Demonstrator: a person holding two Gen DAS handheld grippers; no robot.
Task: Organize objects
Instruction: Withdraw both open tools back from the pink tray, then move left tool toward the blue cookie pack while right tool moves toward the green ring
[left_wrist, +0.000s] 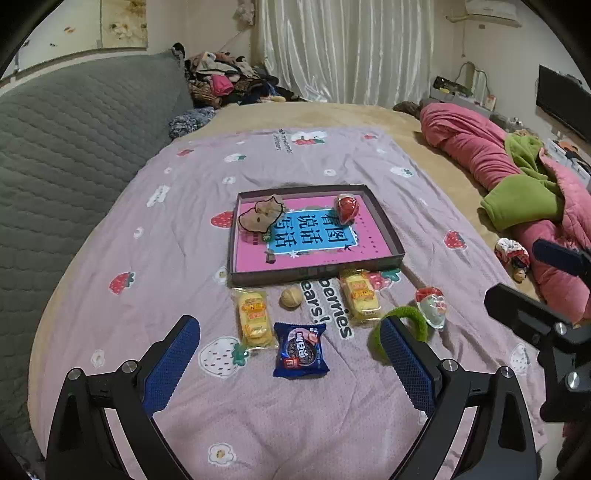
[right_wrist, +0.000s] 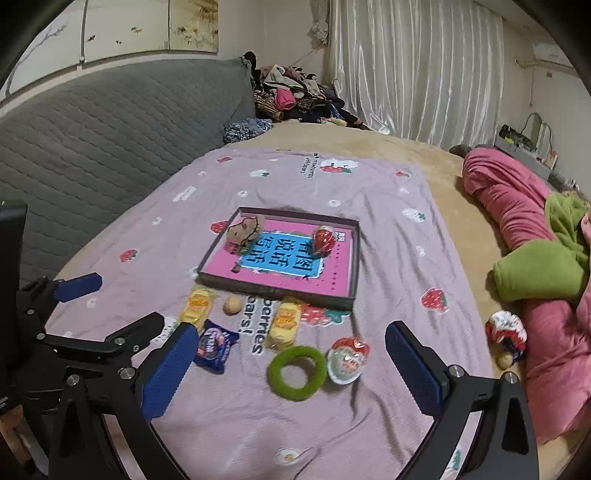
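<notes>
With both my left tongs (left_wrist: 290, 363) and right tongs (right_wrist: 290, 371) spread empty, the fuzzy green ring (right_wrist: 297, 373) between the right fingers may snag the neighbouring foil-wrapped egg (right_wrist: 347, 360) when I close.

Behind the lilac strawberry-print sheet (left_wrist: 258, 424), a tan blanket (left_wrist: 332, 114). Left of the sheet, a grey quilted headboard (left_wrist: 74, 140). Beyond its far left corner, a heap of clothes (left_wrist: 229, 83). Farther back, white curtains (left_wrist: 343, 48). Right of it, a pink quilt (left_wrist: 480, 147) and a green pillow (left_wrist: 521, 205).
</notes>
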